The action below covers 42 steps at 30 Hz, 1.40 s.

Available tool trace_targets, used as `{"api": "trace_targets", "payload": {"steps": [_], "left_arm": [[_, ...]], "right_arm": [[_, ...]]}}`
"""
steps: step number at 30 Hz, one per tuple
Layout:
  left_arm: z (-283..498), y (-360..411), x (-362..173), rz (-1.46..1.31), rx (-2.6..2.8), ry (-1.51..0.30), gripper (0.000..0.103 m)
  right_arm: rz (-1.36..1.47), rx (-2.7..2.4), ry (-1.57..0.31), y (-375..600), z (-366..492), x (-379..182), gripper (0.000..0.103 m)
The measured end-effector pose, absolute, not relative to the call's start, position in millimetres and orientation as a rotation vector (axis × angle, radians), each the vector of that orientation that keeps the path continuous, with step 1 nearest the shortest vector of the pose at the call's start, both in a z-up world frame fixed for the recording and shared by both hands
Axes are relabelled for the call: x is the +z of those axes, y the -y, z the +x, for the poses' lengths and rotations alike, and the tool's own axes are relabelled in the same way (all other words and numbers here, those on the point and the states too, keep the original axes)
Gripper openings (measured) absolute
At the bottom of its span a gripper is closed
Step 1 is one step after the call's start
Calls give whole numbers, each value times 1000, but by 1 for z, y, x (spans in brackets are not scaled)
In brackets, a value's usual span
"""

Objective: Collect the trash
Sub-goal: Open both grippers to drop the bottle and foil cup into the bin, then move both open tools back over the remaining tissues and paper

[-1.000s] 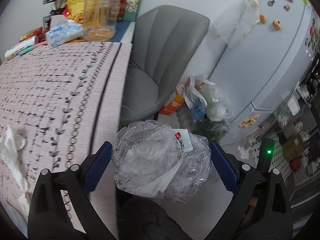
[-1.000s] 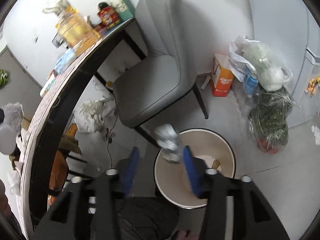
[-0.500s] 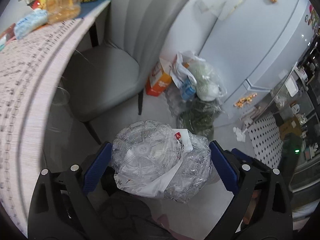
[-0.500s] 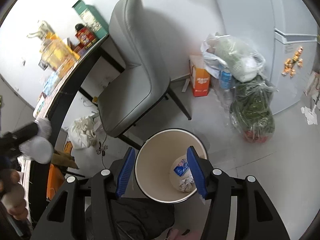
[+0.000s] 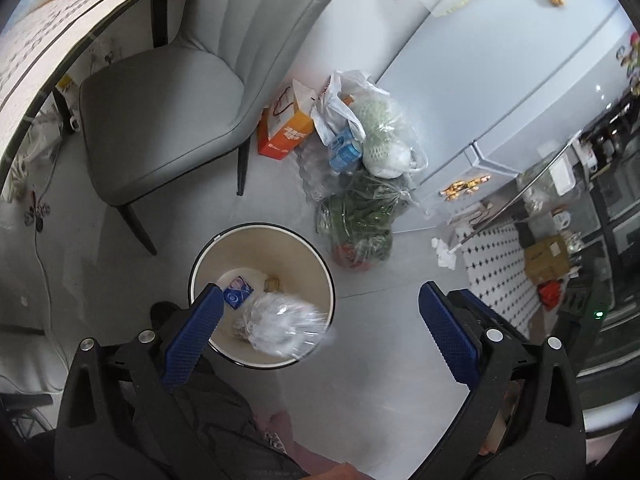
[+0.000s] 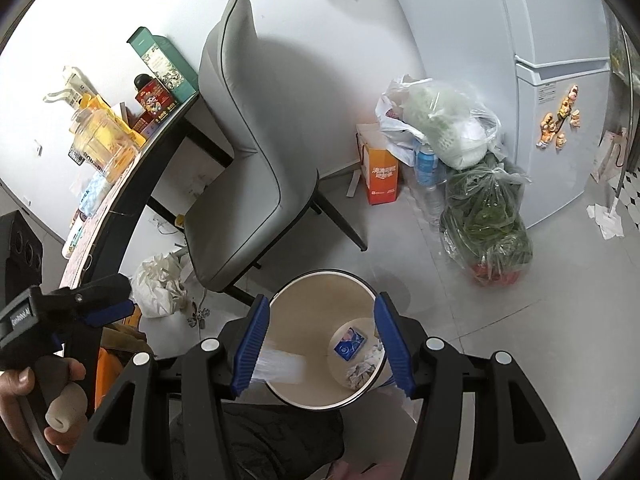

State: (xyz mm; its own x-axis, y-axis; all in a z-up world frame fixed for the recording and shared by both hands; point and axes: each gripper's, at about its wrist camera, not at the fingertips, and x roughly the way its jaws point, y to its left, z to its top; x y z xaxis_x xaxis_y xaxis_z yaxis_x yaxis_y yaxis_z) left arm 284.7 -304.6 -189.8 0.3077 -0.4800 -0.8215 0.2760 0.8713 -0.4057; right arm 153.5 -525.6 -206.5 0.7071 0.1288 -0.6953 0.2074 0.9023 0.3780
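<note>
Both grippers hang over a round cream waste bin (image 5: pixel 262 240) with a dark rim, which stands on the pale grey floor just in front of a grey upholstered chair (image 5: pixel 160 120). The left gripper (image 5: pixel 320 332) has its blue-padded jaws spread wide with nothing between the pads; below it, a crumpled clear plastic bag (image 5: pixel 282 330) shows blurred at the bin's mouth, lapping over the near rim, touching neither pad. Deeper in the bin lie a small blue and white packet (image 5: pixel 239 297) and, in the right wrist view, a scrap of crumpled white paper (image 6: pixel 362 368) beside it. The right gripper (image 6: pixel 324 346) frames the bin opening with its jaws about half spread and empty; the clear bag appears as a pale smear just past its left-hand pad. In the same view the left gripper's black body sits at the far left edge, held by a hand (image 6: pixel 36 400) around a pale grip. Beyond the bin, near the white refrigerator (image 6: pixel 560 120), stand an orange carton (image 6: pixel 382 178), a clear sack of white and green goods (image 6: pixel 444 128) and a bag of leafy greens (image 6: pixel 486 228). A table (image 6: pixel 132 192) cluttered with bottles and boxes runs along the left, and crumpled white paper (image 6: pixel 160 284) lies on the floor beneath it.
</note>
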Motion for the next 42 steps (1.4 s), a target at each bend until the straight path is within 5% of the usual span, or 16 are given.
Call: {"api": "trace_targets", "payload": {"steps": [14,29,42], "left_arm": [[261,223,-134,-254,-390,-1022,97],[219,120,-74,-332,-257,-841,97],[162,35,-51,-386,-162,-735,97]], "right_arm": [[398,68,-786,465,163,-184,56],[280,181,-704,363,161,-113,95],[125,292,-690,265,141,-78,95]]}}
